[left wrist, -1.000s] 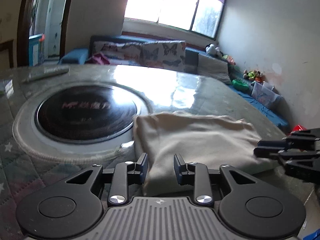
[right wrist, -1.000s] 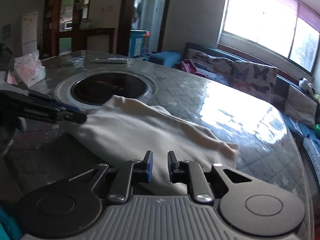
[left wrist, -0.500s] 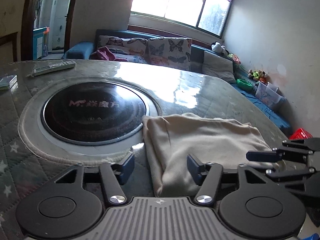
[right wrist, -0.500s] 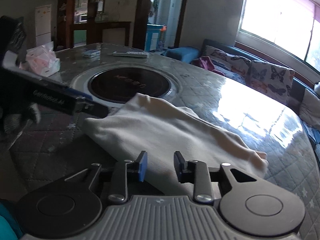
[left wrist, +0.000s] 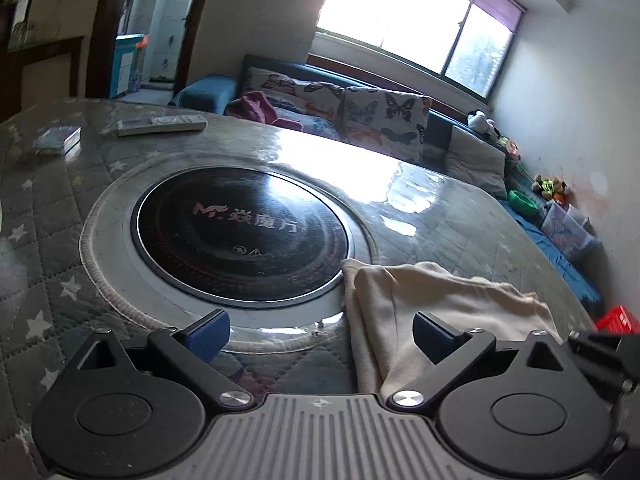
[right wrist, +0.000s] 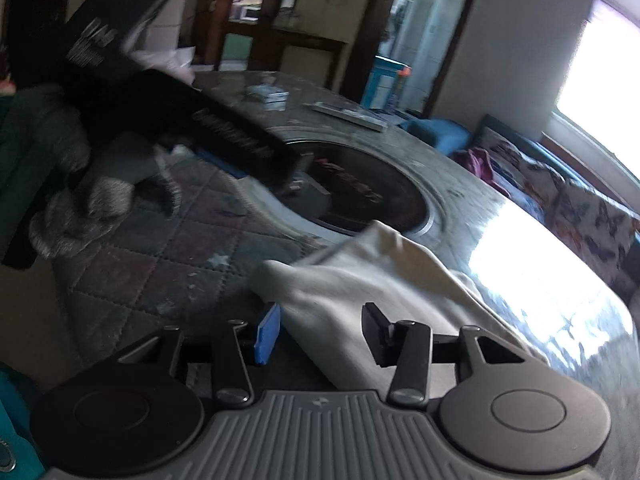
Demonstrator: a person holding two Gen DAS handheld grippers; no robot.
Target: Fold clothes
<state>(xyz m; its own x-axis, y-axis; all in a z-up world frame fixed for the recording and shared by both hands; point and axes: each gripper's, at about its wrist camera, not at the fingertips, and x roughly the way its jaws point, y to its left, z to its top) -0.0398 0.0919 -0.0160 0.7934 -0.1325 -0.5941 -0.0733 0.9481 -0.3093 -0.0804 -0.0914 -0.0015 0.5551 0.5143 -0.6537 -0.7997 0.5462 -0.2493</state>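
Both grippers have just been opening and have drawn back from the cream-coloured folded cloth garment (left wrist: 436,312), which in the earlier views lay between nearly closed jaws. At present the left gripper (left wrist: 320,334) stands released, jaws spread wide; only the garment's left folded edge lies between them, and neither blue pad (left wrist: 208,330) presses on it. The right gripper (right wrist: 320,334) is likewise released, jaws partly apart, with the garment's near edge lying slack between them and clear of both pads. Position of the garment: flat on the grey quilted star-patterned worktop (left wrist: 48,240), its far left corner just overlapping the rim of the round black glass cooktop disc (left wrist: 244,236) set into that worktop; the bulk of the cloth lies to the right of the disc and nearer the camera. A white remote control (left wrist: 162,125) and a small pale box (left wrist: 58,140) lie beyond the disc, well apart from the garment. Judged step: release after a completed fold, then re-approach for the next one. Procedure: clear both grippers fully before moving sideways, so no pad drags the stacked layers. Take the next grip on the two corners of one short edge, catching all layers together. Lift only enough to clear the worktop, carry the edge over evenly with both grippers level, and keep the cloth off the disc rim, where the corner could snag.
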